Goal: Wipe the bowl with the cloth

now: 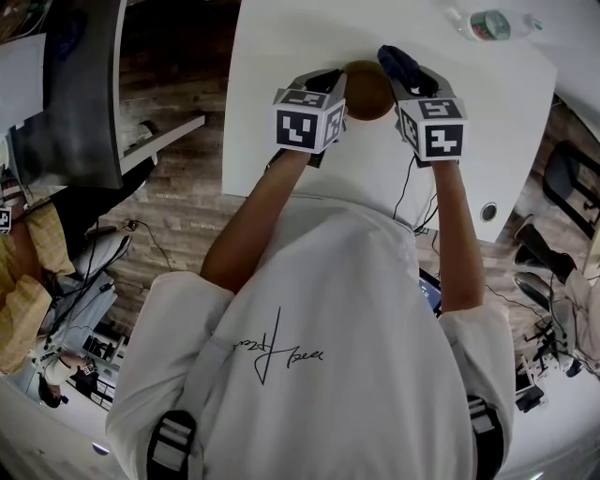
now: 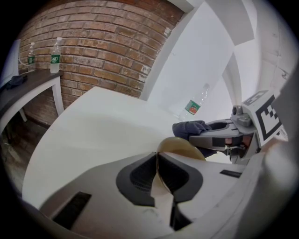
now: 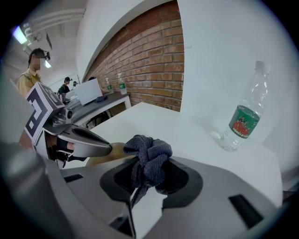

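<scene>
Left gripper (image 2: 160,177): clamped on the rim of the bowl (image 1: 368,91), which is held over the white table (image 1: 281,47) between both tools. Right gripper (image 3: 145,182): closed on the bunched dark cloth (image 3: 148,156), carried just right of the bowl. Step judged: wiping about to begin; the cloth is next to be pressed into the bowl. Far right: bottle (image 1: 492,23), standing apart.

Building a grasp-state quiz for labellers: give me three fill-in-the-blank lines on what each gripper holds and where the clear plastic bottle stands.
The left gripper is shut on the rim of a round tan ____.
The right gripper is shut on a bunched dark grey ____.
The clear plastic bottle with a green label stands on the ____ table.
Missing: bowl; cloth; white.
</scene>
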`<state>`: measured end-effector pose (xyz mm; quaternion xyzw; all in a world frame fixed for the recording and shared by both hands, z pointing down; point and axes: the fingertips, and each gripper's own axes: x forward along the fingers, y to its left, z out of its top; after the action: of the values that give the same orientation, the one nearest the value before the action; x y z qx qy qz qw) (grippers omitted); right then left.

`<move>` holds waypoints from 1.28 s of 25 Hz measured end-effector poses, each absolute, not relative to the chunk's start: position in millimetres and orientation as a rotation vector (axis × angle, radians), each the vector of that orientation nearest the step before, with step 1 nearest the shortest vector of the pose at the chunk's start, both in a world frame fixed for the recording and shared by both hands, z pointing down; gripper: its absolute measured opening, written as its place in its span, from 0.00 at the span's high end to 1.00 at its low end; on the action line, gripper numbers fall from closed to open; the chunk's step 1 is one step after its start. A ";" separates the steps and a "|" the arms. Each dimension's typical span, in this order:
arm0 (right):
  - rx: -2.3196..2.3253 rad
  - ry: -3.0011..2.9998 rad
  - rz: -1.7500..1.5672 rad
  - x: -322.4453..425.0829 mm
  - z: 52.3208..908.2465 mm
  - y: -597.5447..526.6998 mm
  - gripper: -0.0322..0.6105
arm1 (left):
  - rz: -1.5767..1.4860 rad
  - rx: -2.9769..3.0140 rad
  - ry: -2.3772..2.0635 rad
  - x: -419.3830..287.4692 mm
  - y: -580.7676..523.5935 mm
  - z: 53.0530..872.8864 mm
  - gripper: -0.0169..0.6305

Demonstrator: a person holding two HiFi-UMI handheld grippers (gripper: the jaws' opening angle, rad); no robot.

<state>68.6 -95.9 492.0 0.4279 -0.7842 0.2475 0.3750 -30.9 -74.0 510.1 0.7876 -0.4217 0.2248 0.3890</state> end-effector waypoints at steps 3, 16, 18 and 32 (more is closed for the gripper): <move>1.099 -2.008 0.638 70.4 492.5 -95.1 0.79 | 0.559 2.005 -1.081 -30.5 -74.8 509.5 0.94; 1.120 -2.016 0.651 83.0 486.0 -87.9 0.79 | 0.503 2.028 -1.096 -27.9 -72.1 495.7 0.88; 1.118 -2.021 0.656 82.7 485.9 -87.4 0.79 | 0.497 2.029 -1.099 -30.2 -72.5 493.7 0.88; 1.150 -2.001 0.660 94.9 486.8 -85.4 0.79 | 0.498 2.037 -1.099 -38.7 -73.4 492.5 0.88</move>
<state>94.9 -85.4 486.8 0.4466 -0.7770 0.2563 0.3621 -38.7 -73.4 492.5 0.7967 -0.4298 0.1949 0.3775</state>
